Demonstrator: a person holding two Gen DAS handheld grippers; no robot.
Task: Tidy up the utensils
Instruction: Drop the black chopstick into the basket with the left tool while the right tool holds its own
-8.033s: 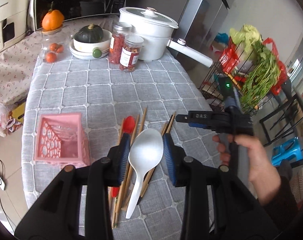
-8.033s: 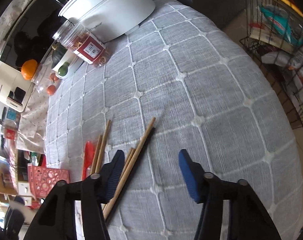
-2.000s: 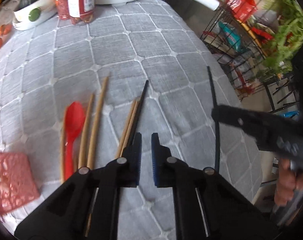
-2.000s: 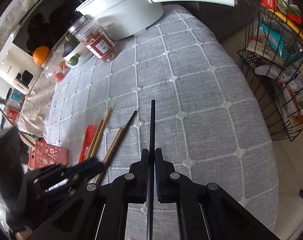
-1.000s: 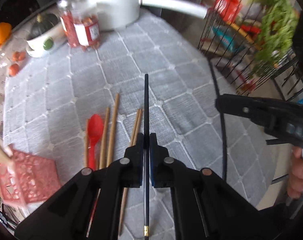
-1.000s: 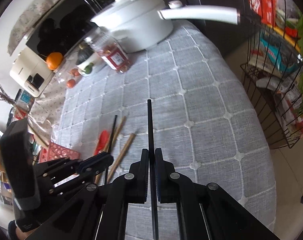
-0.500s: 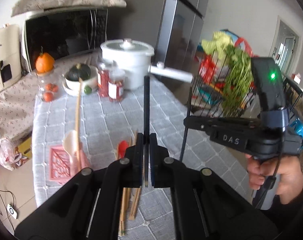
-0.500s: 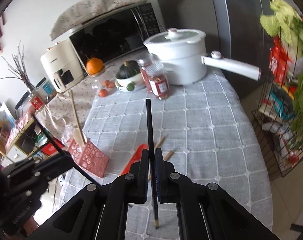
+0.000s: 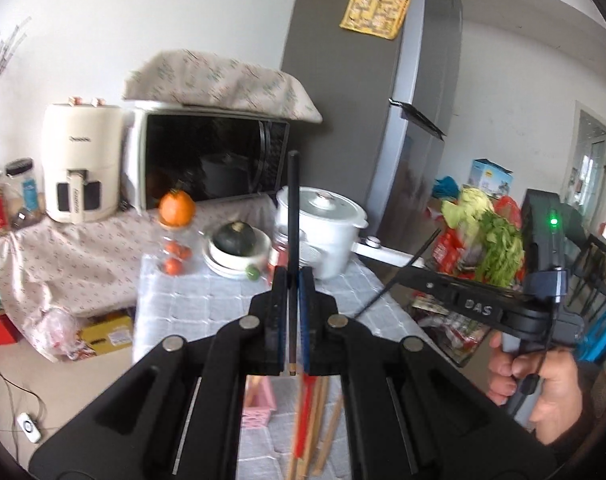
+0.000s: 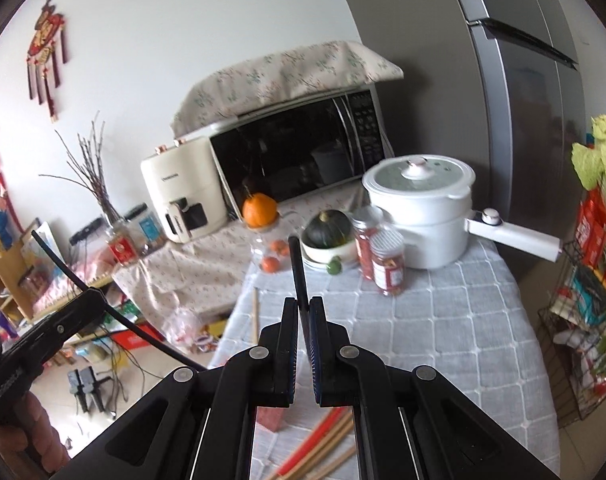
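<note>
Chopsticks: one black chopstick [image 9: 293,216] is clamped upright in the left gripper [image 9: 293,288]; a second black chopstick [image 10: 299,276] is pinched in the right gripper [image 10: 301,312].
Change: both sticks, lying on the cloth two seconds ago, are now raised well above the table [image 10: 443,320].
Left behind: wooden chopsticks [image 9: 323,420] and a red spoon [image 9: 303,416] are seen below.
Pink basket [image 9: 259,404]: partly hidden beneath the left jaws.
Meaning: the pair is judged ready for dropping into the basket.
</note>
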